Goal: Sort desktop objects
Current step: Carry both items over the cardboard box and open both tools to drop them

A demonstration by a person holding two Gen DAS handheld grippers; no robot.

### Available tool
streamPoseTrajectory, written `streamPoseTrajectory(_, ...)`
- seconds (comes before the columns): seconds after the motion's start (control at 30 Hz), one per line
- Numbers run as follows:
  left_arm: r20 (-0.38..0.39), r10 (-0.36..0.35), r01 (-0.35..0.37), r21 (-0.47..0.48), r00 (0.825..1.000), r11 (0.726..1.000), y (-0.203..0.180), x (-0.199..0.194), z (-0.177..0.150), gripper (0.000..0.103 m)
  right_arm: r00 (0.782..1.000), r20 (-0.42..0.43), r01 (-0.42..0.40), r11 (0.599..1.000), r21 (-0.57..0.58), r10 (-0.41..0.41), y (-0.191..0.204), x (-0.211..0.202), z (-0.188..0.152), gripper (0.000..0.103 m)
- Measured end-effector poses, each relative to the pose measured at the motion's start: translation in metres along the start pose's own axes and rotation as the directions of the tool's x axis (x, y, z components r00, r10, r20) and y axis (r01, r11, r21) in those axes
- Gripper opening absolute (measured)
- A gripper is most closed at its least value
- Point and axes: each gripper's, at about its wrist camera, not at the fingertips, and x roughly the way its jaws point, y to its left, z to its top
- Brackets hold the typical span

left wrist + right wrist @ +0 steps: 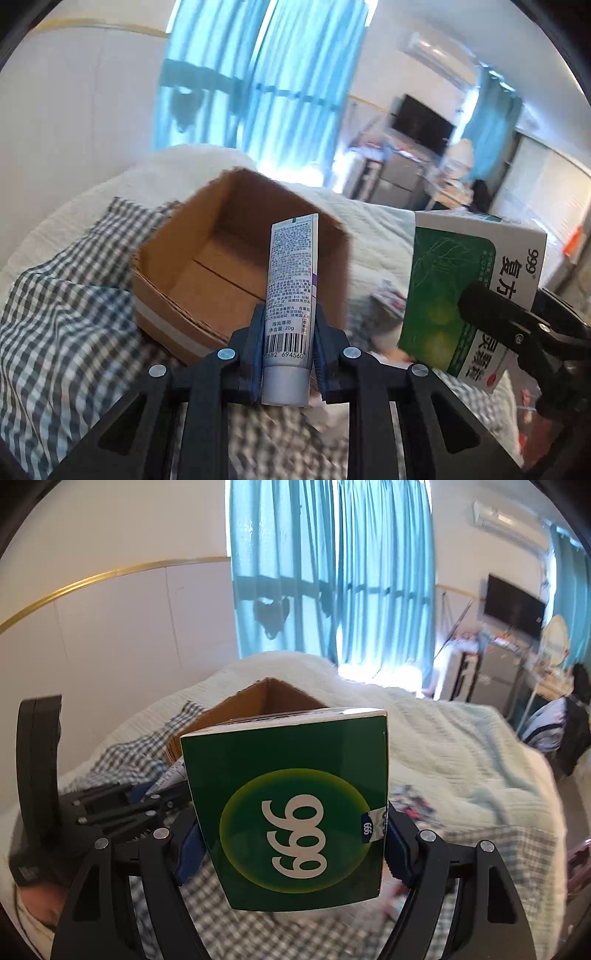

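Two grippers are loaded above a bed: the left gripper (284, 354) has its jaws clamped on an upright toothpaste tube (291, 295), cap end down, and the right gripper (291, 849) has its jaws pressed against the sides of a green-and-white 999 medicine box (295, 808). Beyond both stands an open cardboard box (221, 266), resting on a gingham cloth (62, 325) spread over a pale quilted bedspread (461, 746). Behind the bed hang turquoise curtains (332, 572) against a white wall, with a dark wall-mounted television (513, 605) to the right.
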Motion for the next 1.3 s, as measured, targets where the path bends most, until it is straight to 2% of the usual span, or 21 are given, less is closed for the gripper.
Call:
streamPoseTrajectory(0.23,0.041,0.102,-0.103,0.022,0.994,0.994,0.029,0.050,0.026,0.022,0.994,-0.094,-0.046,0.999,0.012,0.046,0.003,0.107,0.015,0.078)
streamPoseTrajectory(0.33,0.046,0.115,-0.116,0.030,0.992,0.993,0.036,0.062,0.028,0.022,0.991,-0.120,-0.058,0.998,0.021,0.060,-0.005,0.138,0.015,0.078)
streamPoseTrajectory(0.5,0.056,0.133,-0.136,0.056,0.990,0.989,0.041,0.069,0.022,0.024,0.990,-0.107,-0.092,0.995,0.033,0.095,-0.018,0.154,0.015,0.082)
streamPoseTrajectory(0.57,0.046,0.150,-0.152,0.038,0.988,0.988,0.044,0.068,0.021,0.034,0.993,-0.095,-0.071,0.996,0.045,0.075,-0.024,0.149,0.016,0.084)
streamPoseTrajectory(0.6,0.037,0.158,-0.159,0.031,0.987,0.987,0.044,0.067,0.022,0.058,0.994,-0.088,-0.060,0.997,0.057,0.065,-0.027,0.145,0.017,0.086)
streamPoseTrajectory(0.63,0.034,0.168,-0.169,0.019,0.985,0.985,0.045,0.064,0.021,0.078,0.994,-0.083,-0.059,0.996,0.072,0.065,-0.030,0.141,0.018,0.086)
streamPoseTrajectory(0.67,0.046,0.168,-0.168,0.008,0.985,0.986,0.044,0.058,0.021,0.081,0.994,-0.075,-0.068,0.994,0.091,0.075,-0.034,0.136,0.019,0.088)
streamPoseTrajectory(0.77,0.071,0.164,-0.163,-0.015,0.984,0.986,0.042,0.041,0.019,0.082,0.996,-0.050,-0.072,0.991,0.115,0.078,-0.040,0.117,0.025,0.089)
streamPoseTrajectory(0.9,0.088,0.164,-0.163,-0.017,0.983,0.987,0.032,0.018,0.014,0.082,0.999,0.013,-0.033,0.995,0.094,0.032,-0.047,0.072,0.024,0.089)
streamPoseTrajectory(1.0,0.092,0.156,-0.157,0.006,0.983,0.988,0.016,0.003,0.005,0.083,1.000,0.026,0.011,0.995,0.095,-0.014,-0.060,0.038,0.013,0.089)
streamPoseTrajectory(1.17,0.083,0.095,-0.100,0.056,0.992,0.993,-0.025,-0.011,-0.005,0.083,0.991,0.019,0.133,0.985,0.107,-0.136,-0.095,-0.012,-0.013,0.089)
streamPoseTrajectory(1.3,0.054,0.030,-0.035,0.094,0.998,0.995,-0.063,-0.015,-0.019,0.083,0.982,0.010,0.185,0.969,0.165,-0.189,-0.127,-0.042,-0.035,0.089)
